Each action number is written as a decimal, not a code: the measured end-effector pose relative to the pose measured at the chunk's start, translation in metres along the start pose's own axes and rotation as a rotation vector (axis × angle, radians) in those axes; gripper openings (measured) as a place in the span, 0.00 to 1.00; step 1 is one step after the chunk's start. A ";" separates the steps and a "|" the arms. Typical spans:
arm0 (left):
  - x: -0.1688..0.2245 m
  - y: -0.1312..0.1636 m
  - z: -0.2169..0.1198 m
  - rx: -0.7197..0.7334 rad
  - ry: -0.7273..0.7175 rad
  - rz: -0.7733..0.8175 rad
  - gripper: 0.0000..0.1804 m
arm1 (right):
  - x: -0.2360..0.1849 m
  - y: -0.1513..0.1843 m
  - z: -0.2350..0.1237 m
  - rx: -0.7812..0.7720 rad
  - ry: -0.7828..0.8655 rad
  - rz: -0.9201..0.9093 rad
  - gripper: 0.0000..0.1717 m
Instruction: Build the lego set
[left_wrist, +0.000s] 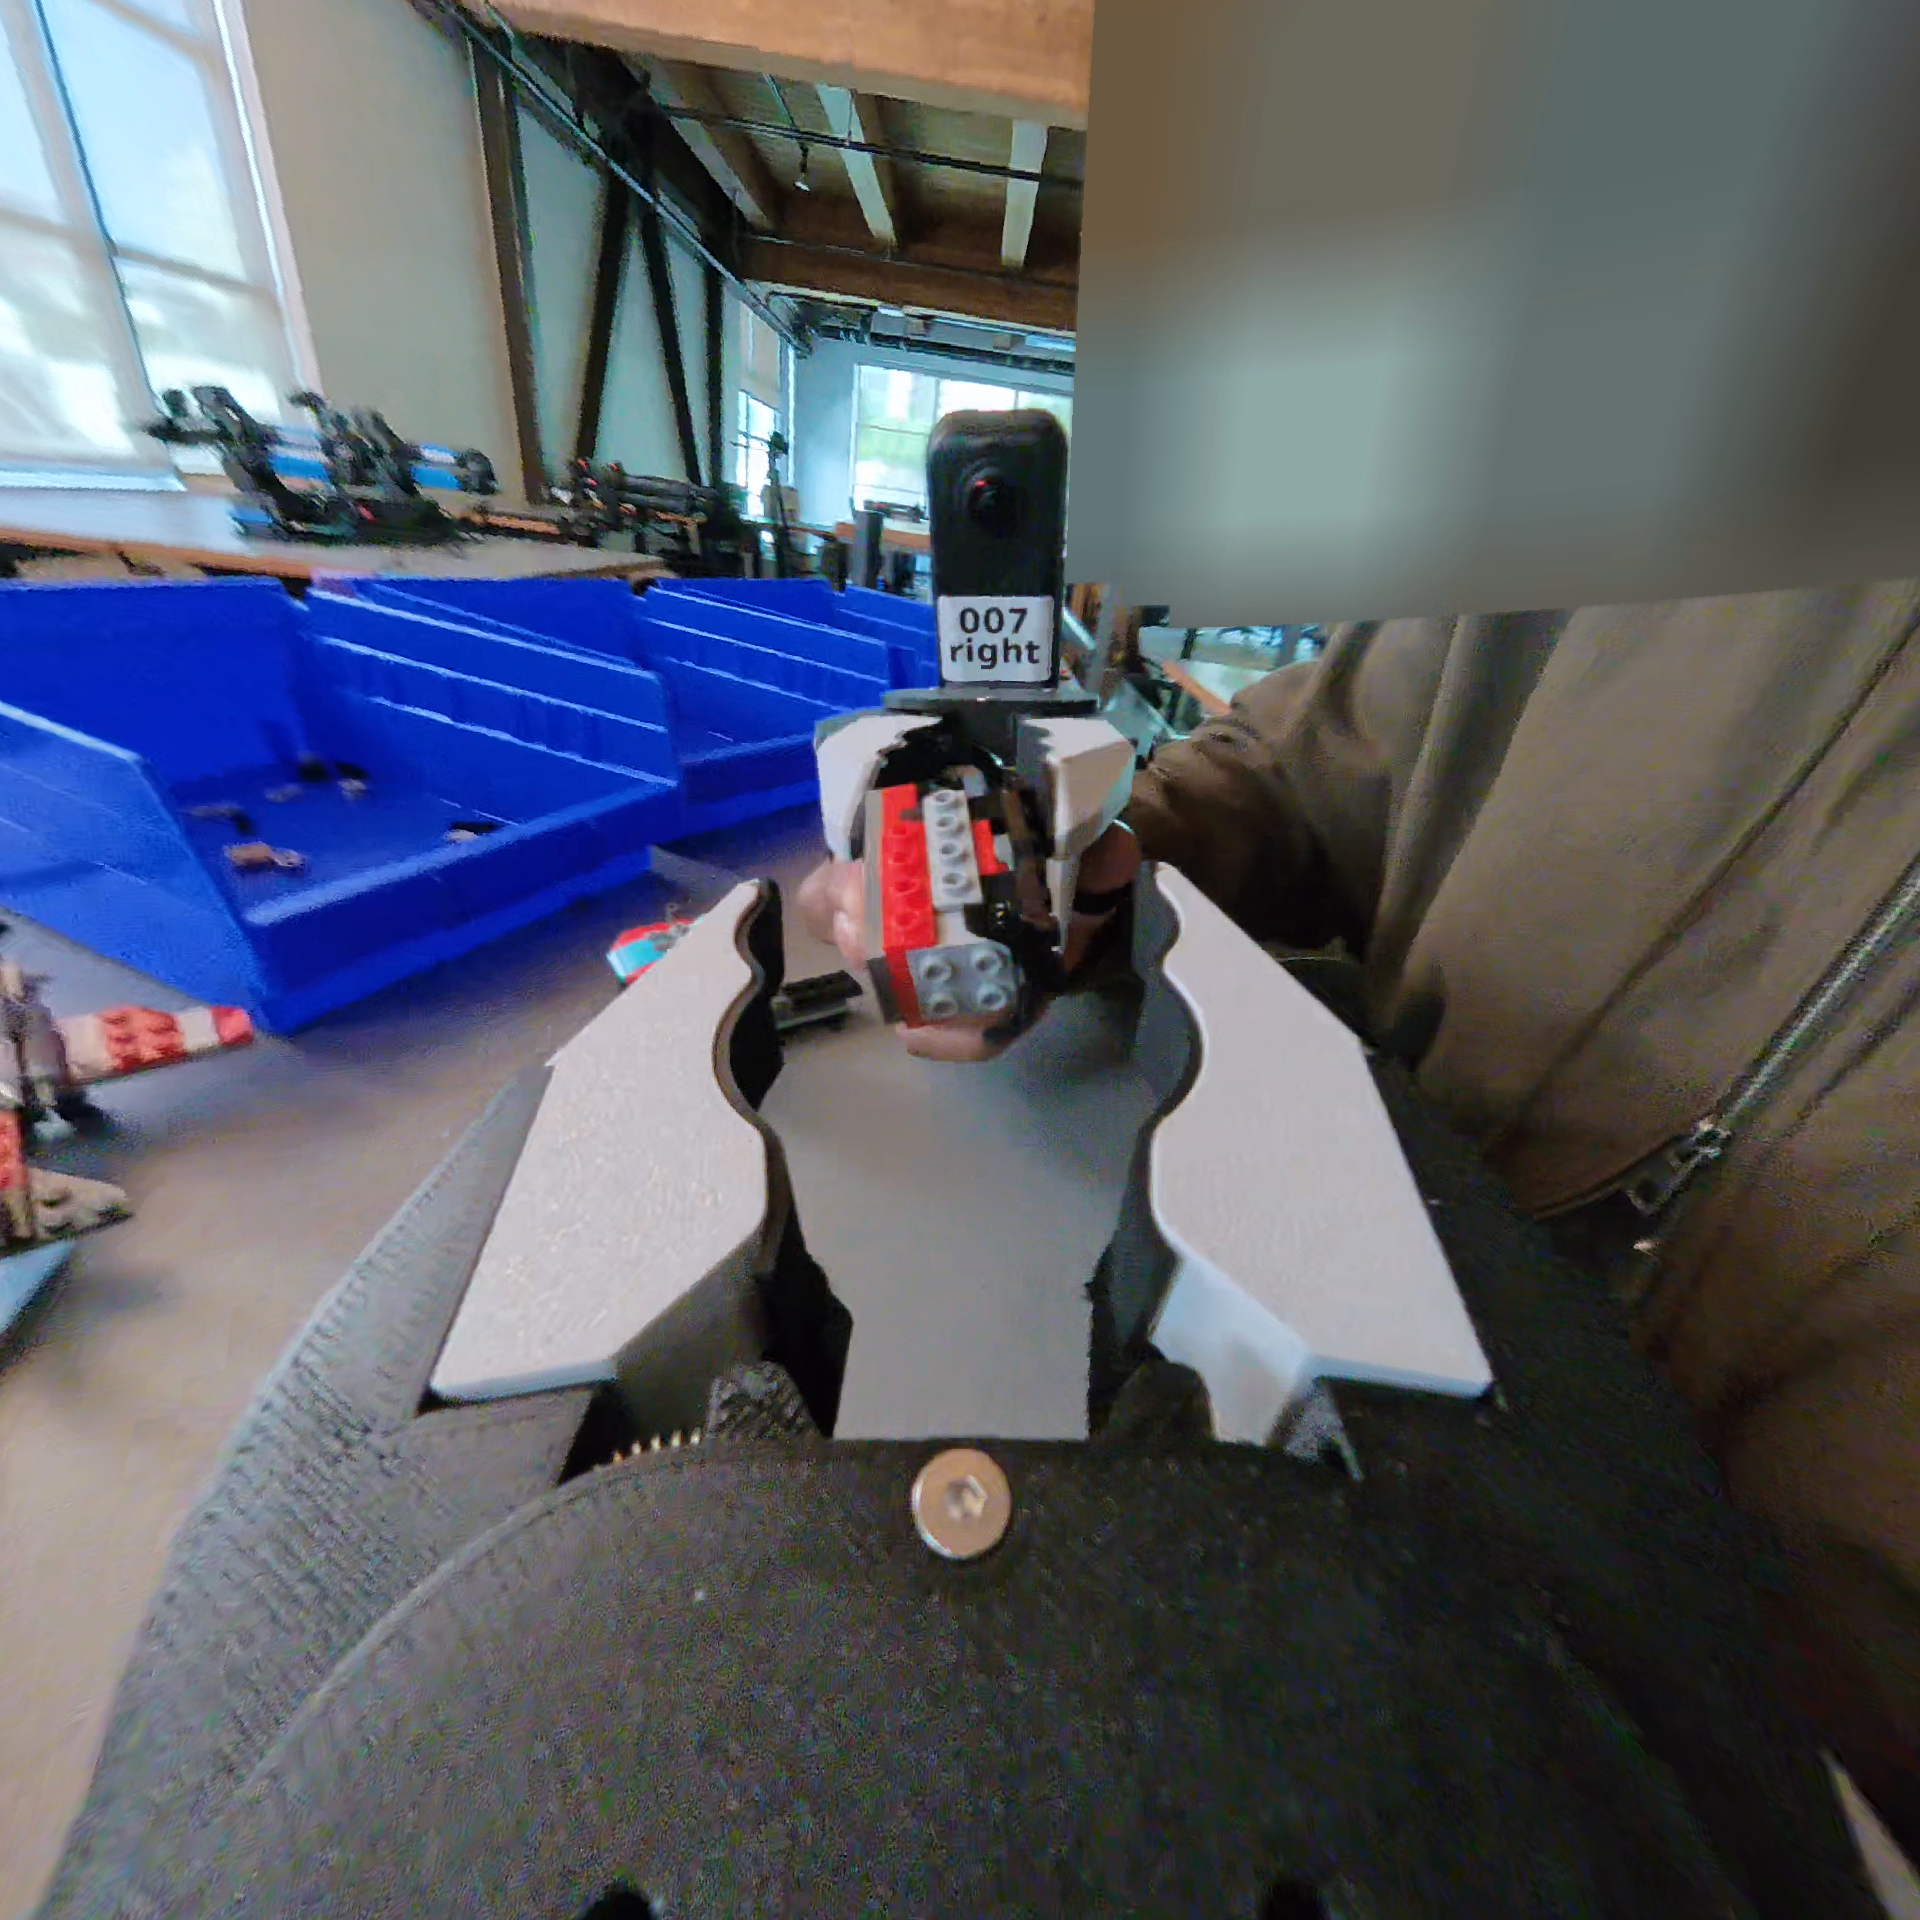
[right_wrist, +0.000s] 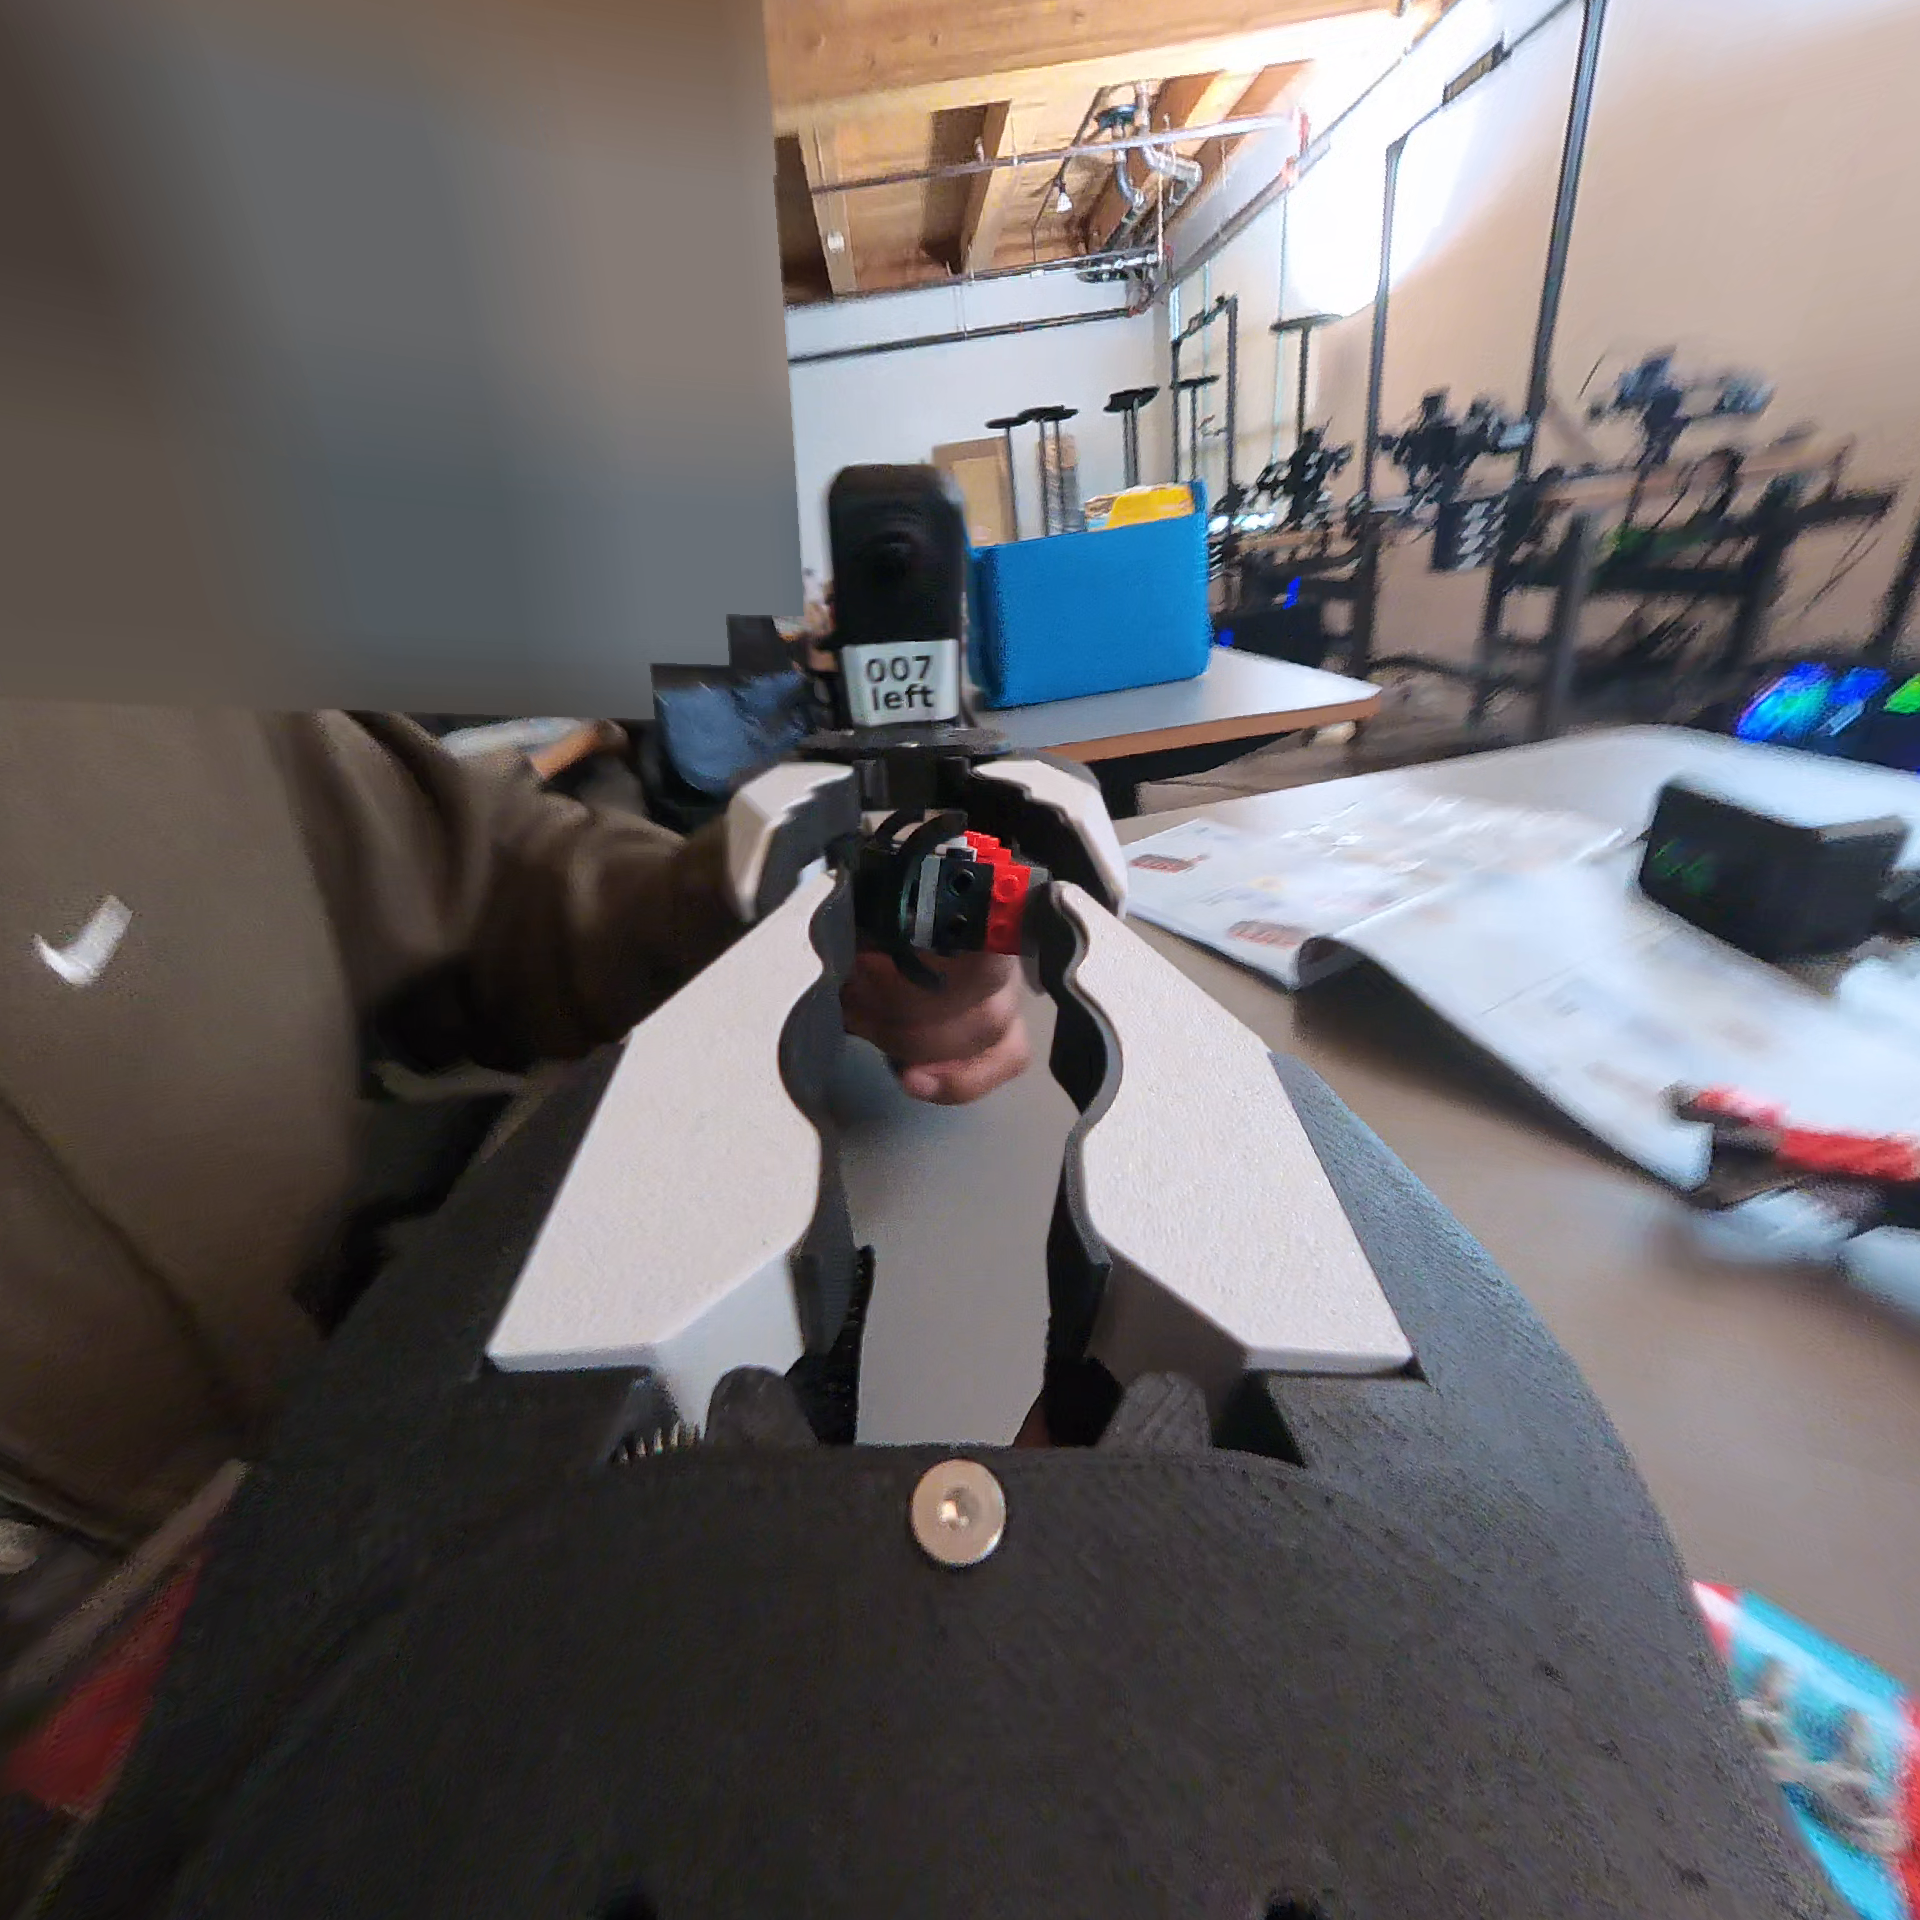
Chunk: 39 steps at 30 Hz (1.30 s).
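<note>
While the right gripper (right_wrist: 940, 914) grips a red, grey and black brick model (left_wrist: 940, 894) mid-frame above the desk (left_wrist: 312, 1195), the left gripper (left_wrist: 961, 914) gapes, empty. Light, stiff, apt to snap apart; best held across its flat sides.

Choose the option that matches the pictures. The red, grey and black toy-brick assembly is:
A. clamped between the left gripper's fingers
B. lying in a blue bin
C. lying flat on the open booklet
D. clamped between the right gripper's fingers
D: the right gripper has its fingers closed on the sides of the brick assembly, while the left gripper stands open in front of it with gaps on both sides.
</note>
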<state>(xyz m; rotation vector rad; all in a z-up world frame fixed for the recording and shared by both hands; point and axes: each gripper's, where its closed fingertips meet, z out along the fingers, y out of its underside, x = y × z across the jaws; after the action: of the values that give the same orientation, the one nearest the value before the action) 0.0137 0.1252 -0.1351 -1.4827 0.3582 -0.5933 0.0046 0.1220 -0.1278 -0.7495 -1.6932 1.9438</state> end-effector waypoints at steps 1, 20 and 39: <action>0.000 0.001 -0.001 -0.005 0.013 -0.026 0.37 | -0.001 -0.001 0.000 -0.001 0.006 -0.046 0.21; 0.008 0.009 -0.001 -0.024 0.033 0.099 0.20 | -0.011 0.004 -0.002 -0.013 -0.013 -0.221 0.21; 0.008 0.005 -0.004 0.043 0.067 0.036 0.20 | -0.012 -0.001 -0.004 0.026 -0.045 -0.130 0.21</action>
<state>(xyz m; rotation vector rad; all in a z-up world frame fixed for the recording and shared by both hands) 0.0187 0.1172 -0.1392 -1.4150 0.4212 -0.6199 0.0161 0.1172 -0.1257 -0.5761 -1.6955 1.9024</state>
